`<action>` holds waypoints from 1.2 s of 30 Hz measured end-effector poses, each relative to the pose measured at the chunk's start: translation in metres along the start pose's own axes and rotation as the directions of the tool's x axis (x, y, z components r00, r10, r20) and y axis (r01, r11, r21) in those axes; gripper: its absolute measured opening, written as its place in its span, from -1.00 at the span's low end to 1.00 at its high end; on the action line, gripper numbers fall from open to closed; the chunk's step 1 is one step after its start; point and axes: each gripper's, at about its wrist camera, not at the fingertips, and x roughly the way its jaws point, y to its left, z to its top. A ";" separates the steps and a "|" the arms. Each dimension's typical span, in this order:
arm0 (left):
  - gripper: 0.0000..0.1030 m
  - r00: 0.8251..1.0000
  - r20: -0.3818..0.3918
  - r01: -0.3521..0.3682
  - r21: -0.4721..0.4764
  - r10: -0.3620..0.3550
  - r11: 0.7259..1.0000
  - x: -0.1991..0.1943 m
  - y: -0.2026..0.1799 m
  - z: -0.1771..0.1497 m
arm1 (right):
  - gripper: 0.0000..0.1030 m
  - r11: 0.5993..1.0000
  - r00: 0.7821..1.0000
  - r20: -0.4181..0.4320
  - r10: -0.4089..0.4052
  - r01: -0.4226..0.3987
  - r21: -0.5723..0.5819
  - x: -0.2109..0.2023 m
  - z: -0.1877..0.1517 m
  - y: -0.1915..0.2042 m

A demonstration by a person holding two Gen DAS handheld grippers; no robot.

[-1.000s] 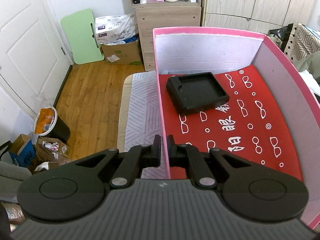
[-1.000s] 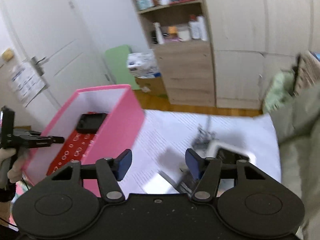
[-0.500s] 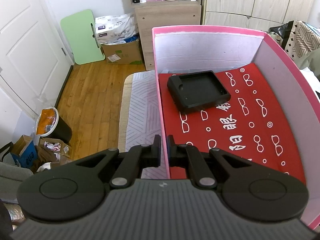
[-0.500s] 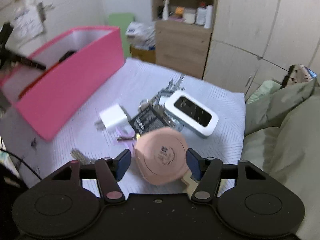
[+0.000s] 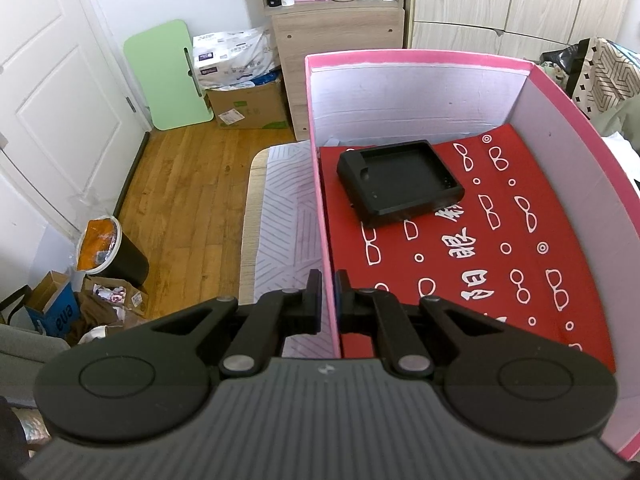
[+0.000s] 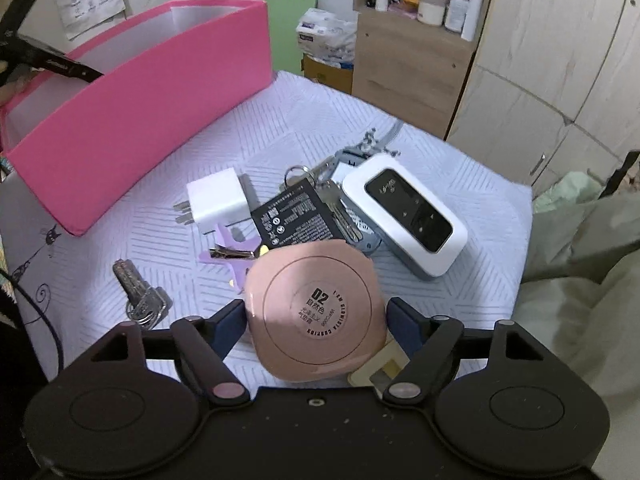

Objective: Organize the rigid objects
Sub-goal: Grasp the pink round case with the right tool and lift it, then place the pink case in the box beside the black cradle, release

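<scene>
My left gripper is shut on the left wall of the pink box. A black charger tray lies on the box's red patterned floor. My right gripper is open around a pink round compact on the bed; its fingers stand close beside the compact. Behind it lie a black battery, a white plug adapter, a white-and-black device, keys and a purple hair clip. The pink box also shows in the right wrist view.
The bed has a white striped cover. Green bedding is piled at the right. A wooden cabinet and wardrobe doors stand behind. Wooden floor with a bin lies left of the bed.
My right gripper has swung down and in toward the pile, and the pink compact now sits between its open fingers. My left gripper still holds the box wall.
</scene>
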 end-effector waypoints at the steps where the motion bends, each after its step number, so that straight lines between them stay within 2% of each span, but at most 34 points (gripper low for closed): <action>1: -0.87 1.000 0.000 0.000 -0.001 0.000 1.000 0.000 0.000 0.000 | 0.59 1.000 1.000 0.005 0.000 -0.001 0.021 0.002 0.000 -0.001; 9: -0.86 1.000 -0.001 -0.004 -0.005 0.004 1.000 0.001 0.002 0.001 | 0.58 0.988 0.998 0.063 -0.028 0.018 0.153 -0.006 0.006 0.005; 15: -0.86 1.000 0.001 0.000 -0.004 0.000 1.000 0.000 0.001 0.000 | 0.58 0.994 0.990 0.142 -0.026 0.011 0.108 -0.033 0.026 0.023; 20: -0.86 1.000 -0.001 -0.006 0.001 0.006 1.000 -0.001 0.001 0.001 | 0.58 0.999 0.976 0.215 0.028 -0.032 0.017 -0.053 0.054 0.049; 24: -0.86 1.000 0.001 -0.002 -0.005 0.002 1.000 -0.001 0.002 0.002 | 0.58 0.992 0.959 0.266 0.096 -0.070 -0.105 -0.066 0.082 0.073; 30: -0.86 1.000 0.002 0.007 -0.014 -0.007 1.000 -0.001 0.003 0.001 | 0.58 0.942 0.922 0.298 0.245 -0.155 -0.297 -0.067 0.134 0.113; 33: -0.86 1.000 0.000 0.001 -0.008 -0.001 1.000 -0.001 0.003 0.002 | 0.58 0.913 0.926 0.262 0.272 -0.163 -0.373 -0.048 0.157 0.132; 36: -0.86 1.000 0.002 -0.001 -0.006 0.001 1.000 -0.001 0.002 0.001 | 0.58 0.890 0.945 0.200 0.259 -0.153 -0.430 -0.022 0.177 0.148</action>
